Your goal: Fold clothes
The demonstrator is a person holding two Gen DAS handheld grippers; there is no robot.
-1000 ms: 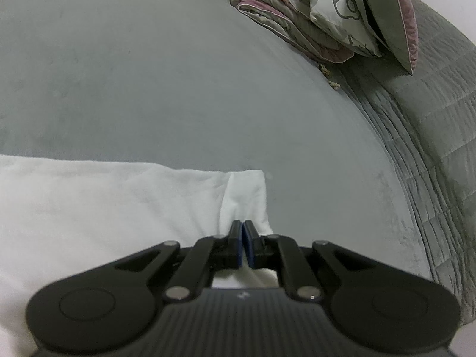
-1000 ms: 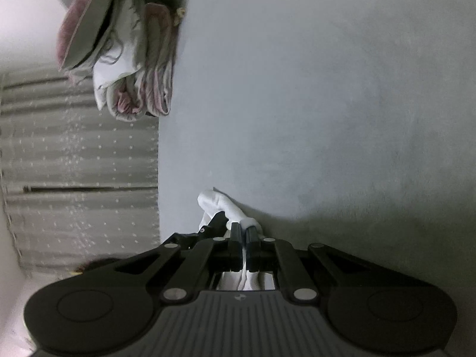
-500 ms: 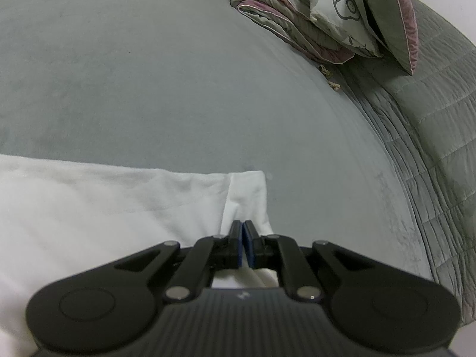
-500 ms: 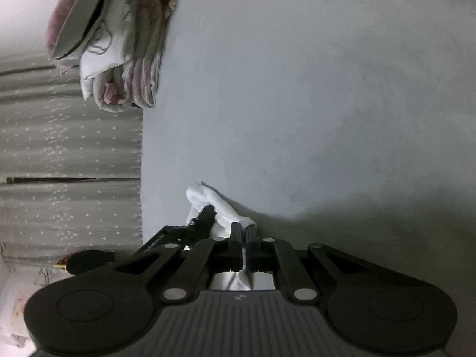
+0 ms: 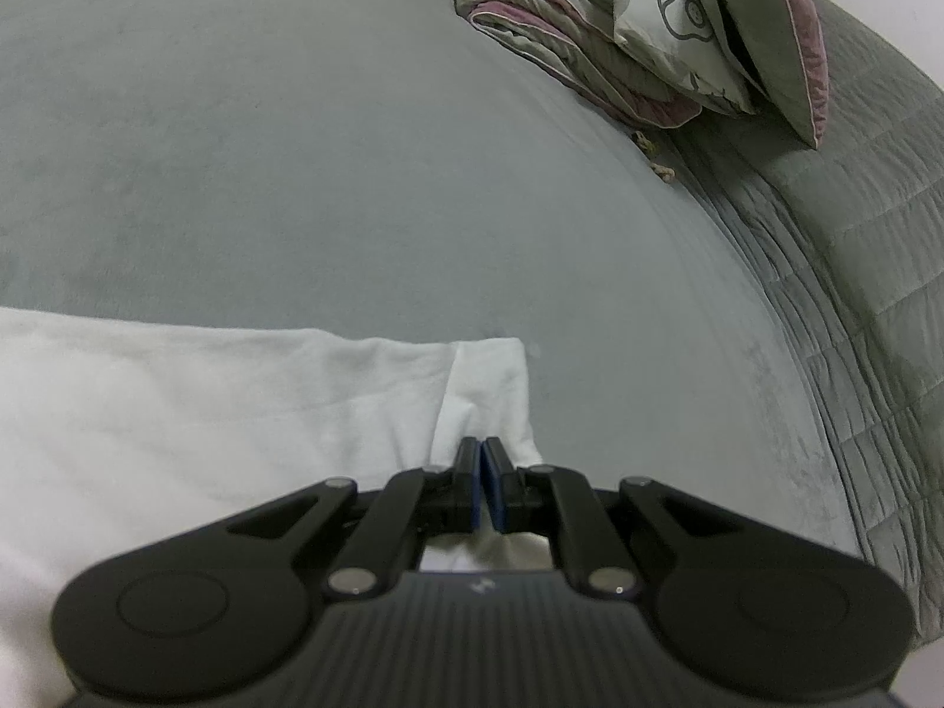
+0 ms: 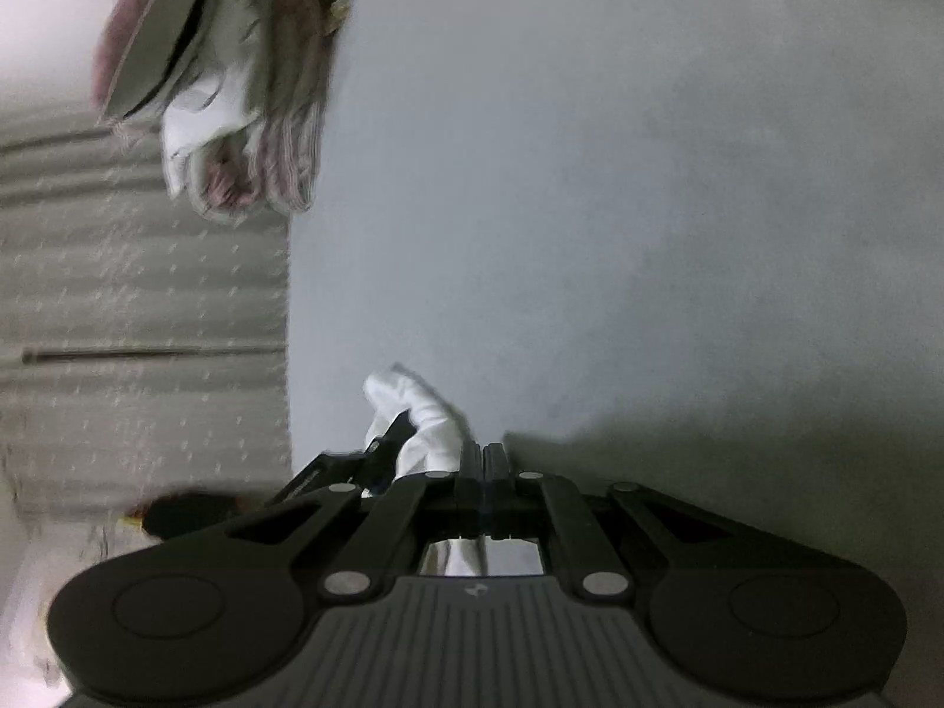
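The left gripper [image 5: 482, 448] is closed on a corner of the white garment [image 5: 206, 401]; its blue pads [image 5: 472, 484] press a thin fold of the cloth between them. From this corner the garment spreads flat to the left over the grey bed [image 5: 354, 177], with a straight upper edge and a narrow folded strip just beside the gripper.

In the right wrist view, the right gripper [image 6: 482, 454] is also closed on white cloth. A bunched end of the garment [image 6: 425, 413] stands up just left of its fingertips, and a strip of the cloth passes down between the fingers behind the tips. Its jaws have just been opening a very little, but the cloth is between them and the gap is almost none. In this view a part of the other gripper touches the bunched cloth from the left side.

At the far end of the bed lies a pile of folded bedding [image 5: 590, 41] in green, pink and white, and a pillow [image 5: 773, 41] leans on it. A grey quilted cover [image 5: 855, 271] lies along the right edge of the bed.
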